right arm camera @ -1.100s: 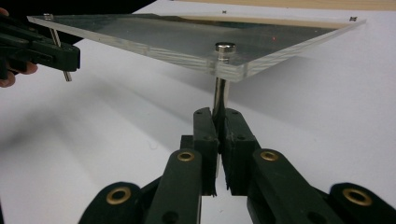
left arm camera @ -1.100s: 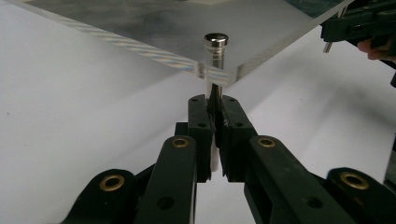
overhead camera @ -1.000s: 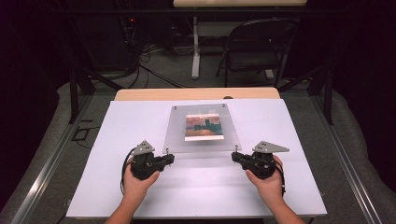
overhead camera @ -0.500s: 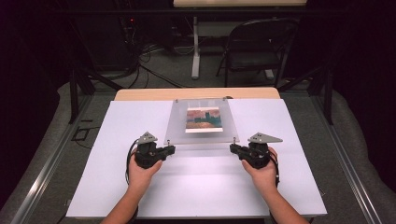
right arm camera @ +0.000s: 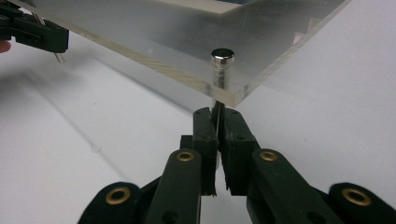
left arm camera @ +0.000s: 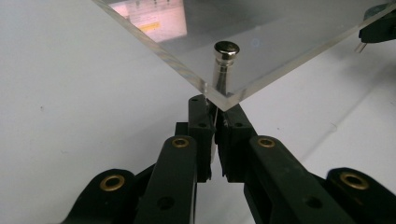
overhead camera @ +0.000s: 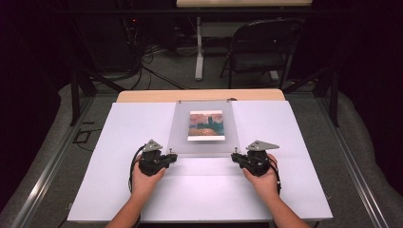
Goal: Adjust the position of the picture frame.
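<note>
A clear acrylic frame [overhead camera: 205,128] with a small painted picture [overhead camera: 206,125] inside it sits over the middle of the white desk [overhead camera: 109,190]. Its far edge lies near the desk's far side, by the strip of bare wood [overhead camera: 142,95]; its near edge is carried by the two tools. The picture shows a dark building against a reddish and teal sky.

The left hand-held gripper [overhead camera: 167,158] is at the frame's near left corner. In the left gripper view its jaws are clenched on the thin metal pin [left arm camera: 223,70] that passes down through that corner; the pin's rounded silver head stands above the acrylic, and the black pads [left arm camera: 201,122] pinch the shaft just under the plate. The corner hangs above the desk there, not touching it.

The right hand-held gripper [overhead camera: 237,158] is at the near right corner, doing the same. In the right gripper view its jaws are clamped on a second pin [right arm camera: 220,70], flat-topped, which runs through the thick clear edge and down between the pads [right arm camera: 206,128]. A shadow of the frame falls on the desk beneath.

Each gripper view also catches the other tool far off at the opposite corner. Both hands rest low over the desk, wrists coming in from the near edge. Beyond the desk stand a folding chair [overhead camera: 261,47] and a tangle of cables [overhead camera: 157,52] on the floor.
</note>
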The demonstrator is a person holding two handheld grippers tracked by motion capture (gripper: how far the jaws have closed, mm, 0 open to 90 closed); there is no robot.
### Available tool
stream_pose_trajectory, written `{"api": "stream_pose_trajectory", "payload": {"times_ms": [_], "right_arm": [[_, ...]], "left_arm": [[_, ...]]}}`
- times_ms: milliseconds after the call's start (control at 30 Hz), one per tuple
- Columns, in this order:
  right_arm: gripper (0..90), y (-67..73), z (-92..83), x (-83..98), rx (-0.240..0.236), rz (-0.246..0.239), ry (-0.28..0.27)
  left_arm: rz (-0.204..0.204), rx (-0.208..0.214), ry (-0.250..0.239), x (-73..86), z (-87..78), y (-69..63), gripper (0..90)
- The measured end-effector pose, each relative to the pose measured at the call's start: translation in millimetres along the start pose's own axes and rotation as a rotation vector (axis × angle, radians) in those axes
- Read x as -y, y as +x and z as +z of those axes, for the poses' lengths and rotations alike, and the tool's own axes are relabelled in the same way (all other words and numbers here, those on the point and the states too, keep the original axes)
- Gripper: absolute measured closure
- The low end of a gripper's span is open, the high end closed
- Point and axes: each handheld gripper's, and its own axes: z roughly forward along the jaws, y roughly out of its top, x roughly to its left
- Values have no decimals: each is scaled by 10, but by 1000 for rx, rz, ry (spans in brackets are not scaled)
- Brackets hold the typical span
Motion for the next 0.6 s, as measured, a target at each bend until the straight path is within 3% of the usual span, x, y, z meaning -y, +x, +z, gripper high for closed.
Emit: {"api": "stream_pose_trajectory", "payload": {"times_ms": [600], "right_arm": [[852,-59,48,57,18,22,32]], "left_arm": [[12,-11,38,46,91,-41,849]]}}
